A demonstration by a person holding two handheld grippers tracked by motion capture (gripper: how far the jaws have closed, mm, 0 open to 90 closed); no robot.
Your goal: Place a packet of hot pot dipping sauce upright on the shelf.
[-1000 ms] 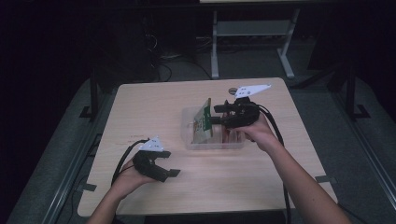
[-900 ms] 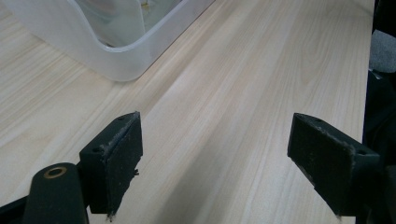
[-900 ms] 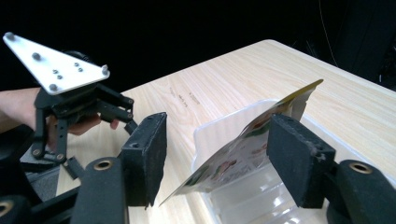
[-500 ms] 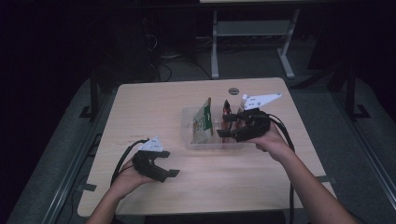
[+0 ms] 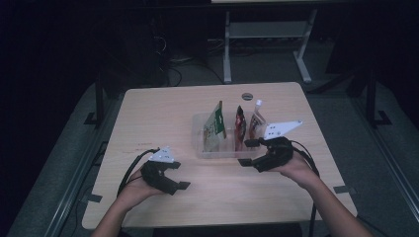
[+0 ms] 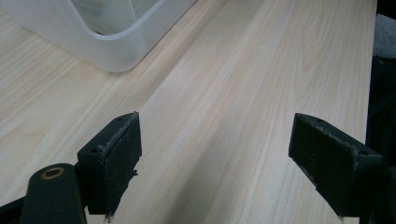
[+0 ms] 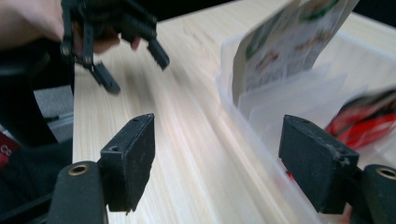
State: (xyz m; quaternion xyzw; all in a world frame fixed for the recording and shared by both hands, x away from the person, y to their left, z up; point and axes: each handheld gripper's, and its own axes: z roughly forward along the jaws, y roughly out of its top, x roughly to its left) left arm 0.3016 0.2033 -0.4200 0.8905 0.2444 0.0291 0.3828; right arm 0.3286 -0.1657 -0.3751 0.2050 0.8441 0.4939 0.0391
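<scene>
A clear plastic bin (image 5: 202,148) stands mid-table in the high view. In it a green pouch (image 5: 215,129), a red pouch (image 5: 240,121) and a white-topped pouch (image 5: 255,119) stand upright. My right gripper (image 5: 248,152) hovers just off the bin's near right corner, apart from it. Its jaws have just been opening and nothing is between them. The right gripper view shows this gripper (image 7: 217,168) open beside the bin wall (image 7: 243,116), with the green pouch (image 7: 289,42) and red pouch (image 7: 364,126) inside. My left gripper (image 5: 178,176) rests open on the table, at the near left.
The left gripper view has open jaws (image 6: 215,158) over bare wood, with the bin's corner (image 6: 107,46) farther ahead. A small dark round disc (image 5: 247,96) lies behind the bin. A white metal frame (image 5: 267,34) stands on the floor beyond the table.
The right gripper has drawn back from over the bin toward the near right and sunk lower, and the pouches it covered now show. The left gripper has not moved.
</scene>
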